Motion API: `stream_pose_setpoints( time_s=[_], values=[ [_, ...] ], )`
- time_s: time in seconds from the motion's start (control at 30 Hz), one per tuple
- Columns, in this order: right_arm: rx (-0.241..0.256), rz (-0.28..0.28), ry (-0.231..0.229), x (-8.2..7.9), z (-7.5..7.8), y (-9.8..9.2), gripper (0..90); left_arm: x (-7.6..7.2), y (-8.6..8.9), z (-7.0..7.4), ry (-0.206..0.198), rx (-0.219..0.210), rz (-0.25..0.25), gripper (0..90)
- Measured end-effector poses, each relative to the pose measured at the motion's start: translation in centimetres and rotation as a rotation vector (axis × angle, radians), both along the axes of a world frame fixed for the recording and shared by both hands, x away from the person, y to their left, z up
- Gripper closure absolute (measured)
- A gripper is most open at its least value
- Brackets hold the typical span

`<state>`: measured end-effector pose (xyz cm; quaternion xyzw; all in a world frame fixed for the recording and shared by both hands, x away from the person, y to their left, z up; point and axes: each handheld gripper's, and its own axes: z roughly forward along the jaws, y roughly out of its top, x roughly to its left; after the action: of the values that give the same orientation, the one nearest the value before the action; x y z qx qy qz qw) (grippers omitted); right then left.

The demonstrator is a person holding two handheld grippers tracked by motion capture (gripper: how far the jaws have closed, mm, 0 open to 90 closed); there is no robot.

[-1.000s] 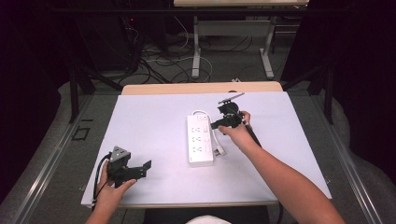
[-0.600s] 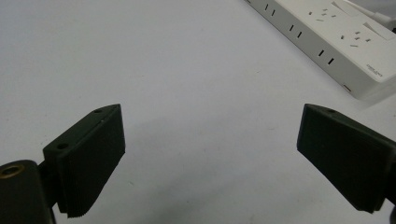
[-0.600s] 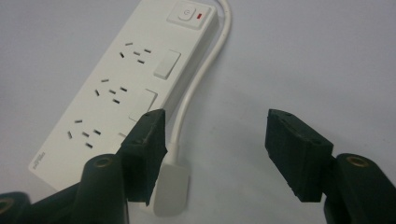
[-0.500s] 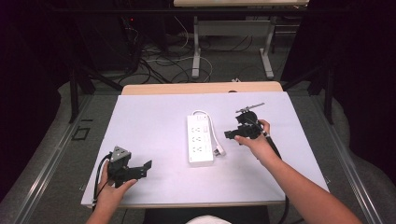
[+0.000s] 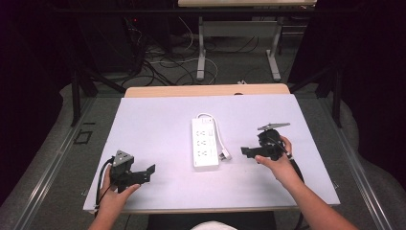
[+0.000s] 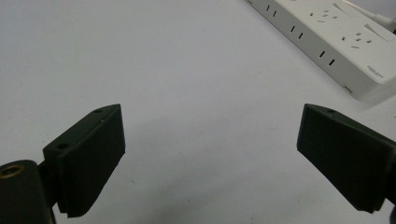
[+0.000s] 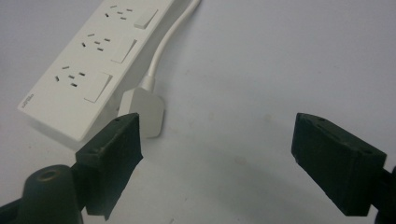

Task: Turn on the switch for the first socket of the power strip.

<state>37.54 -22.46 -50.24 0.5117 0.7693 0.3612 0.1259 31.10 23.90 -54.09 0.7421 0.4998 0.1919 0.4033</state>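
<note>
A white power strip lies lengthwise in the middle of the white table, its cable looping down its right side to a white plug resting on the table. The right gripper view has the strip at upper left and the plug just beyond the left jaw. My right gripper is open, a little to the right of the plug, nothing between its jaws. My left gripper is open near the front left of the table, empty, with the strip's end at upper right.
The white table top has a wooden strip along its far edge. Beyond it the floor carries tangled cables and the legs of another desk. Bare table surface lies left of the strip and around both grippers.
My right gripper has drawn back from the power strip's far end, moving right and toward the front edge. The plug lies free on the table. The left gripper has stayed put.
</note>
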Motion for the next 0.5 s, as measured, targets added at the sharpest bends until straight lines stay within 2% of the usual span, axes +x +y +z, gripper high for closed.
stream_pose_setpoints(
  time_s=[0.23,0.4,0.5],
  values=[
    [0.012,-0.040,-0.028,-1.7,-0.5,-2.4,11.8,0.0,0.0,0.1,0.005,0.004,-0.003,7.5],
    [-0.024,-0.071,-0.074,-3.1,-1.3,-4.4,9.4,-0.1,0.0,0.1,0.001,0.005,-0.001,7.5],
    [-0.034,-0.077,-0.079,-3.4,-1.6,-5.0,8.3,-0.1,0.0,0.1,0.003,0.003,0.002,7.5]
  ],
)
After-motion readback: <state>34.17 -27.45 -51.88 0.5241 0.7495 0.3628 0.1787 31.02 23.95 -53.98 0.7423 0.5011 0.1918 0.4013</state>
